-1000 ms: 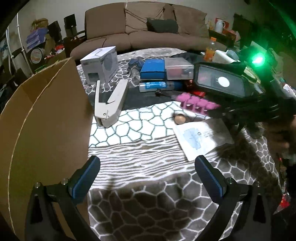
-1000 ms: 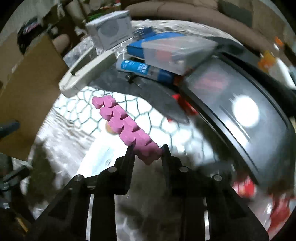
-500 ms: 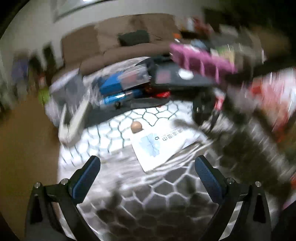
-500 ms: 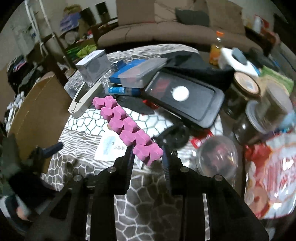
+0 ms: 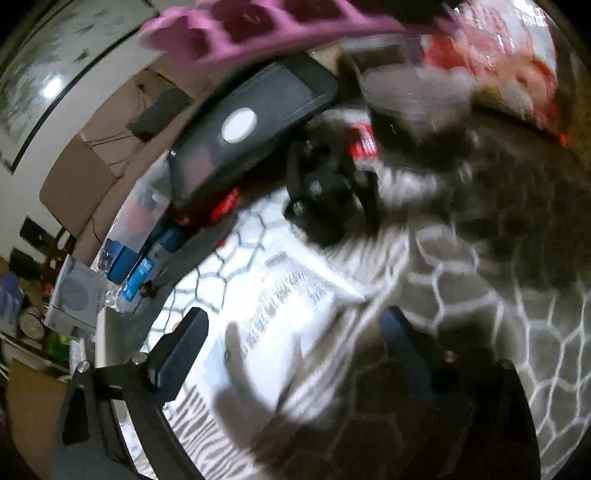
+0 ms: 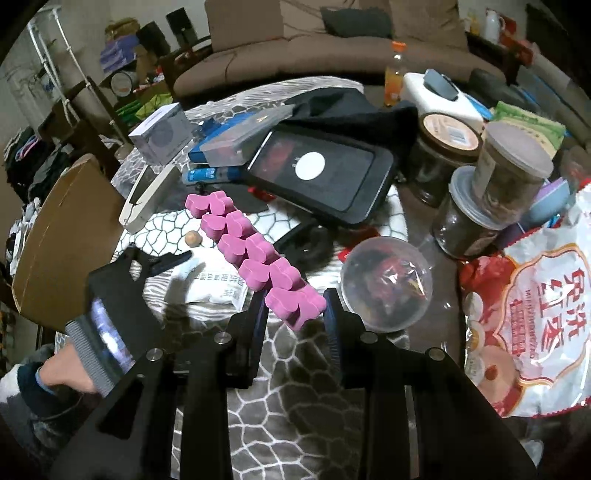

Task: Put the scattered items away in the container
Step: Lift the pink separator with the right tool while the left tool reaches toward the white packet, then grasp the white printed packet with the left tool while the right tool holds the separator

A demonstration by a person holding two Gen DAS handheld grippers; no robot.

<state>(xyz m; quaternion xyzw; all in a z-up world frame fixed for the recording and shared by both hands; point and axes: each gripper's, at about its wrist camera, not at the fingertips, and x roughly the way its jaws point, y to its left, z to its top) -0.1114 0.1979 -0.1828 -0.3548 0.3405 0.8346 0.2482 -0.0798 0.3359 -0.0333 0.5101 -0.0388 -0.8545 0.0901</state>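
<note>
While the right gripper [image 6: 295, 308] pinches one end of a pink silicone mould [image 6: 255, 258] of heart-shaped cups, the rest of the mould juts out, clear of the patterned tablecloth [image 6: 295, 369], toward the centre of the right wrist view. In the blurred left wrist view the same mould [image 5: 280, 26] crosses the top edge of the frame.

The left gripper [image 5: 291, 343], seen at the lower left of the right wrist view [image 6: 162, 258], has its blue-padded fingers [image 5: 184, 343] spread wide with nothing between them; it hovers just above a white printed leaflet [image 5: 291, 306] lying flat on the cloth.

The container appears to be the brown cardboard box [image 6: 66, 236] standing at the left edge of the right wrist view, beyond the left gripper. Judging from this, the step in hand is carrying the lifted mould across to the box – it is held, not yet dropped in. The next move likely calls for swinging the mould left over the box's open top, keeping its free end from clipping the box wall or the left gripper, then parting the fingers. The left gripper looks set to take the leaflet, a thin sheet that may be hard to pinch off the cloth.

Readable writing is scarce: a red and white snack bag [image 6: 535, 332] at the right edge bears large red Chinese characters, and the leaflet carries small Chinese print too blurred to read – jar labels at the upper right are also illegible
</note>
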